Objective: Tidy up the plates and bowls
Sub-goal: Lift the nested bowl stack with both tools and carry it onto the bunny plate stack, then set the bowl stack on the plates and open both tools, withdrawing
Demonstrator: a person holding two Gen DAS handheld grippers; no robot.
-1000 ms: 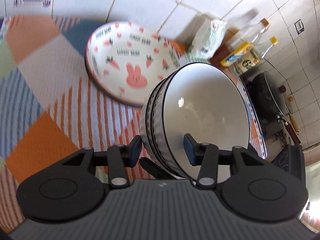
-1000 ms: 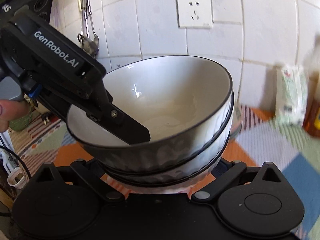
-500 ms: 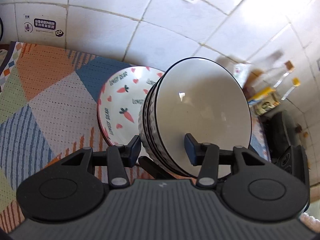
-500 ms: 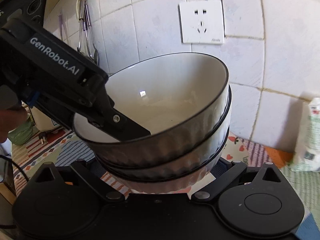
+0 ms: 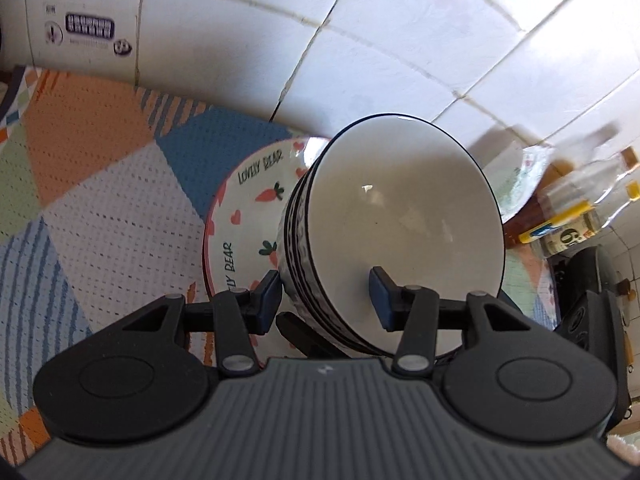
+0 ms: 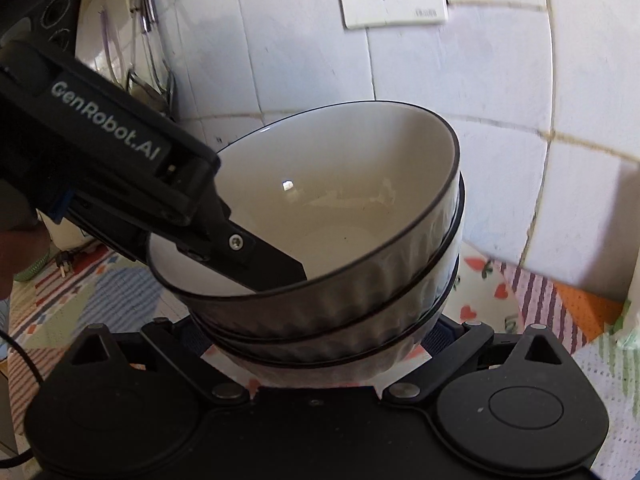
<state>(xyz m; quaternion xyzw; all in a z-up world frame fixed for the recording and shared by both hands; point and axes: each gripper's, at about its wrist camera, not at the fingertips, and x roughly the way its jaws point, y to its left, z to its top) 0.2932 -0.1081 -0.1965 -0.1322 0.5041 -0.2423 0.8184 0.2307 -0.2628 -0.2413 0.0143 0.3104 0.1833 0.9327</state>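
From the left wrist view, our left gripper point(image 5: 324, 300) is clenched on the near rim of a stack of white glazed bowls with dark ribbed outsides point(image 5: 400, 232): one pad sits inside the top bowl, the other presses the ribbed outer wall. The stack hangs tilted over a pink-rimmed ceramic plate printed with carrots and hearts point(image 5: 244, 216), which lies on the patchwork cloth covering the surface point(image 5: 96, 184), close to the white tiled wall point(image 5: 248, 40). Oil bottles point(image 5: 576, 216) stand off to the right.

From the right wrist view, our right gripper point(image 6: 320, 332) has its jaws set wide on either side of the foot of the stack point(image 6: 340, 280); we cannot tell whether its pads truly touch the bowls or only cradle them. The left gripper point(image 6: 224, 240) reaches in from the left, one finger lying inside the top bowl. Part of the plate point(image 6: 488, 284) shows below.

We judge the nested ceramic stiff, heavy, brittle and slick with glaze. A rim pinch alone could let the bowls slide or twist, so support under the foot seems wise, and the stack should meet the plate gently.
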